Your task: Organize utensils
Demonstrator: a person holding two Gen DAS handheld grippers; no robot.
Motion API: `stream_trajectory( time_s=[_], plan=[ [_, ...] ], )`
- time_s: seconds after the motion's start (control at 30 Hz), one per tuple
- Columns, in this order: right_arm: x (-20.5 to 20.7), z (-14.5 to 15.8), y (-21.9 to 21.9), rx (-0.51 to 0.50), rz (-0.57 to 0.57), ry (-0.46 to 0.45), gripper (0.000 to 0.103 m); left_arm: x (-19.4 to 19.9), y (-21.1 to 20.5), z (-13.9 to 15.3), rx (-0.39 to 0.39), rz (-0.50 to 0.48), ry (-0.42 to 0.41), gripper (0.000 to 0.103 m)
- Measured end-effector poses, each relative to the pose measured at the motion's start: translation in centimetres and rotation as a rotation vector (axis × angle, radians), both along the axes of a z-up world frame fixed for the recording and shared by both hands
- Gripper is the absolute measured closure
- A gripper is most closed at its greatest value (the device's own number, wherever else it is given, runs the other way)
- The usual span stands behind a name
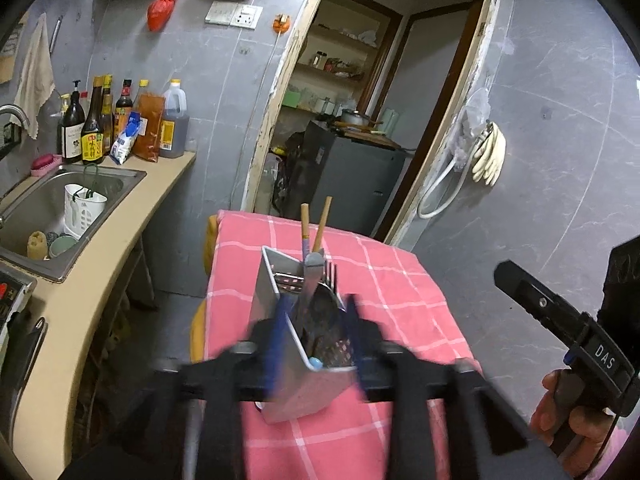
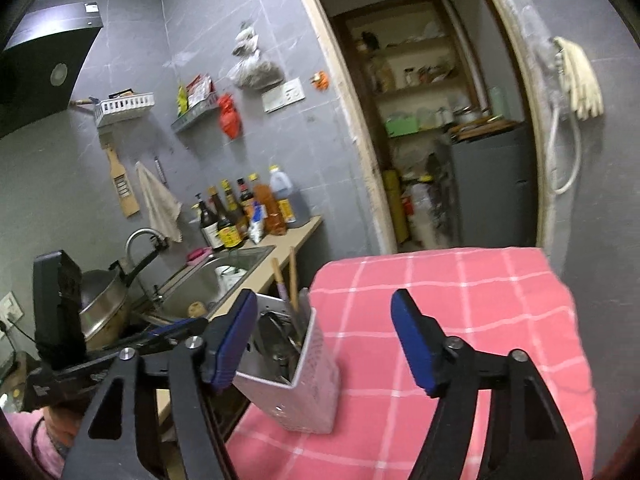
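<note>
A metal utensil holder [image 1: 304,380] stands on the pink checked tablecloth [image 1: 400,288]. It holds two wooden chopsticks [image 1: 322,220], a fork [image 1: 331,272] and a spoon [image 1: 324,304]. My left gripper [image 1: 319,300] is open and blurred, its blue fingers [image 1: 280,340] framing the holder's mouth with nothing gripped. The right wrist view shows the holder [image 2: 316,380] near the cloth's left edge, with chopsticks [image 2: 293,276] sticking up. My right gripper [image 2: 324,300] is wide open above the cloth [image 2: 460,300], its left finger [image 2: 236,340] in front of the holder and nothing held. A hand [image 1: 568,420] holds it.
A counter [image 1: 120,248] runs along the left with a steel sink [image 1: 40,208] holding a white basket [image 1: 84,208]. Sauce bottles [image 1: 120,120] stand behind it. A pot [image 2: 104,312] sits near the tap. Beyond the table is a doorway with a dark cabinet [image 1: 344,176].
</note>
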State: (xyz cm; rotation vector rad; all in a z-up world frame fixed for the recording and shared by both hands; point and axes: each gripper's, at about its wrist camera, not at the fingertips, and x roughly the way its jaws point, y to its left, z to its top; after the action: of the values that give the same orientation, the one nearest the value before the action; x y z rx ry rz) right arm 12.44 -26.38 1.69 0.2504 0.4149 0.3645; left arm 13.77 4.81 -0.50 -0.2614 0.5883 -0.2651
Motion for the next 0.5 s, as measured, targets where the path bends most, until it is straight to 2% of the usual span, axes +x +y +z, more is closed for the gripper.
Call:
stream_trajectory(
  time_s=[0.03, 0.1, 0.17, 0.3, 0.4, 0.5],
  plan=[
    [-0.5, 0.2, -0.3, -0.008, -0.013, -0.005, 0.031, -0.5, 0.0, 0.2, 0.0, 0.006, -0.019, 0.04],
    [-1.6, 0.3, -1.1, -0.026, -0.042, -0.01, 0.027, -1.8, -0.2, 0.7, 0.007, 0.012, -0.066, 0.038],
    [-2.4, 0.3, -1.7, -0.042, -0.067, -0.004, 0.017, -2.5, -0.7, 0.9, 0.022, 0.008, -0.068, 0.036],
    [-4.7, 0.0, -3.3, -0.088, -0.127, -0.012, 0.004, -4.3, -1.3, 0.9, 0.031, 0.014, -0.083, 0.016],
    [-6.0, -0.2, -4.3, -0.119, -0.153, -0.007, 0.002, -5.8, -1.9, 0.7, 0.054, 0.023, -0.088, 0.008],
    [-7.2, -0.4, -5.2, -0.144, -0.173, -0.004, 0.002, -7.1, -2.4, 0.2, 0.079, 0.032, -0.093, 0.006]
  ],
)
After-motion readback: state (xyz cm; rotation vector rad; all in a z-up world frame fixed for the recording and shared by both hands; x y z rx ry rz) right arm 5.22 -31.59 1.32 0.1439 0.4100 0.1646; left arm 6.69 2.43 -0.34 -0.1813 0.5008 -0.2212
